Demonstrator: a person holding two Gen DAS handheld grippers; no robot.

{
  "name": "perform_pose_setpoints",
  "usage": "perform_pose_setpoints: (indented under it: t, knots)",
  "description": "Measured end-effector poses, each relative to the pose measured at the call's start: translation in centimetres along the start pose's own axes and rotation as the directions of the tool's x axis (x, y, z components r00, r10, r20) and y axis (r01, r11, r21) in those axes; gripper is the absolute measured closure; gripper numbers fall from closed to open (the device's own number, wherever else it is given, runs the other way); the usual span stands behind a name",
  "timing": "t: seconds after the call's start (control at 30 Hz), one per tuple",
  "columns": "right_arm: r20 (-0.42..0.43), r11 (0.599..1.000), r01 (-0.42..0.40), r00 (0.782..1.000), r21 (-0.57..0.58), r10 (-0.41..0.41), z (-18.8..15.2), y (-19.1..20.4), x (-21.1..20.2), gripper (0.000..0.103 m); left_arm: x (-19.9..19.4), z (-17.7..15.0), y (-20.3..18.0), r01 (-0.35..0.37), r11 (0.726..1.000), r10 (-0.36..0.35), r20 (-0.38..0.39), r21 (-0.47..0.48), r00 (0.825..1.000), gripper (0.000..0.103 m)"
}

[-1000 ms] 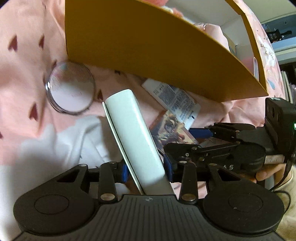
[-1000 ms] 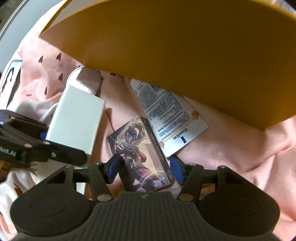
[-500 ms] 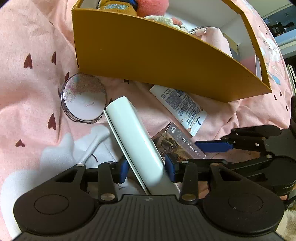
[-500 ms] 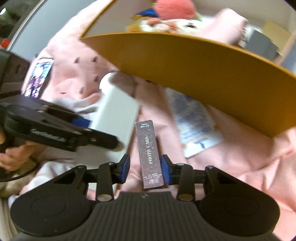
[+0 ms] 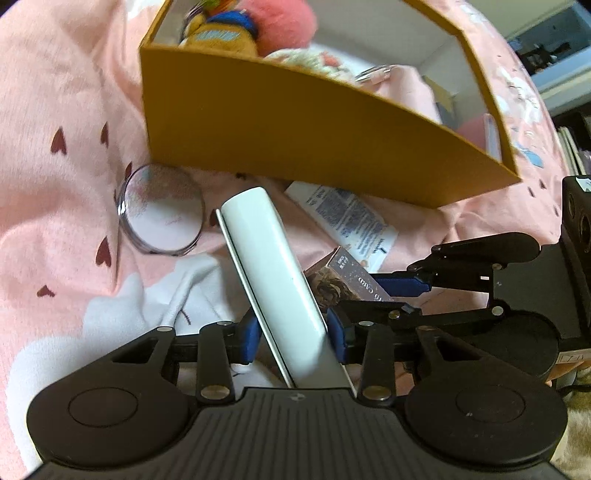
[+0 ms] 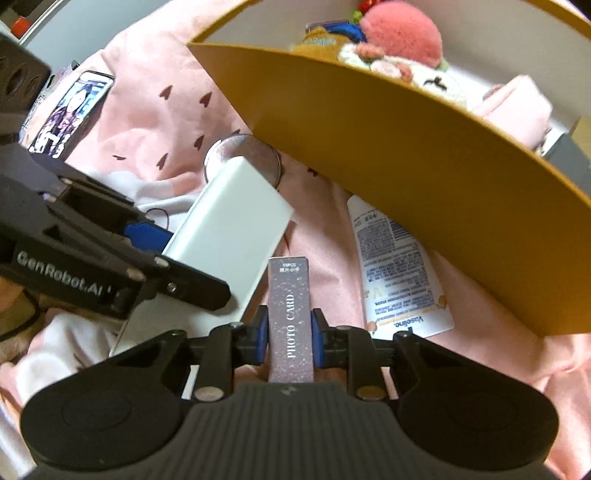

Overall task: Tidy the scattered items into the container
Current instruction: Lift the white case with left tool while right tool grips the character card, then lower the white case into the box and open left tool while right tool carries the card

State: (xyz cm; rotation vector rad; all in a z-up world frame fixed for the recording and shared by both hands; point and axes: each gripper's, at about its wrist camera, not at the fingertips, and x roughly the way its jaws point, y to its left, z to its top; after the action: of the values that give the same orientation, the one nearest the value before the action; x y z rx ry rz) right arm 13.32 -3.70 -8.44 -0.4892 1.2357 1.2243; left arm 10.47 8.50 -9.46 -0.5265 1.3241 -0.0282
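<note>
Pink blanket (image 5: 66, 92), box wall (image 5: 295, 140) ahead, left claw (image 5: 291, 334) gripping white case (image 5: 273, 273), right claw (image 6: 289, 338) clamping card box (image 6: 290, 317).

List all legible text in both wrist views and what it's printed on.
"PHOTO CARD": spine of the card box held in the right gripper.
"GenRobot.AI": side of the left gripper, seen from the right wrist view.
"Vaseline": bottom edge of the flat tube, upside down.
Small print on the tube, the small line above "PHOTO CARD" and the yellow plush's label: too small or blurred.
</note>
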Motion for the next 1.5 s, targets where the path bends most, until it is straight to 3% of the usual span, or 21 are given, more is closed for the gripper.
perform_pose_setpoints:
  t: [0.27,0.47,0.67,0.83,0.97,1.07,1.27,1.4,1.5]
  knots:
    - [0.124,0.999,0.044,0.991,0.033,-0.047,-1.0,0.3,-3.8,0.078,-3.0,-0.9,-3.3,-0.023,0.980,0.000,0.117,0.199,0.993,0.065]
    - [0.214,0.995,0.088,0.972,0.041,-0.095,-1.6,0.9,-7.3,0.078,-5.5,-1.6,-5.9,-0.076,0.939,-0.001,0.224,0.335,0.975,0.069]
    - [0.305,0.992,0.107,0.945,0.067,-0.123,-2.0,1.1,-10.7,0.078,-8.1,-1.3,-7.5,-0.127,0.903,-0.007,0.308,0.412,0.951,0.069]
    - [0.363,0.987,0.148,0.917,0.069,-0.163,-1.6,1.3,-13.4,0.078,-10.1,-0.1,-8.7,-0.198,0.859,0.020,0.357,0.471,0.934,0.069]
    - [0.415,0.984,0.161,0.892,0.076,-0.178,-1.0,1.2,-15.9,0.078,-11.3,1.2,-9.9,-0.275,0.807,0.051,0.402,0.523,0.914,0.069]
    - [0.446,0.977,0.196,0.869,0.086,-0.214,-0.3,0.8,-17.4,0.078,-11.8,2.1,-11.2,-0.359,0.736,0.083,0.449,0.574,0.890,0.069]
    - [0.476,0.954,0.261,0.827,0.149,-0.301,1.3,-1.8,-19.4,0.078,-10.8,4.3,-13.1,-0.516,0.552,0.117,0.551,0.655,0.826,0.069]
    - [0.478,0.944,0.280,0.813,0.176,-0.331,2.7,-3.6,-19.8,0.078,-8.2,5.9,-14.2,-0.591,0.409,0.131,0.596,0.695,0.792,0.069]
    - [0.478,0.942,0.282,0.812,0.181,-0.335,3.4,-4.5,-19.7,0.078,-5.3,6.7,-14.7,-0.635,0.271,0.131,0.626,0.723,0.769,0.069]
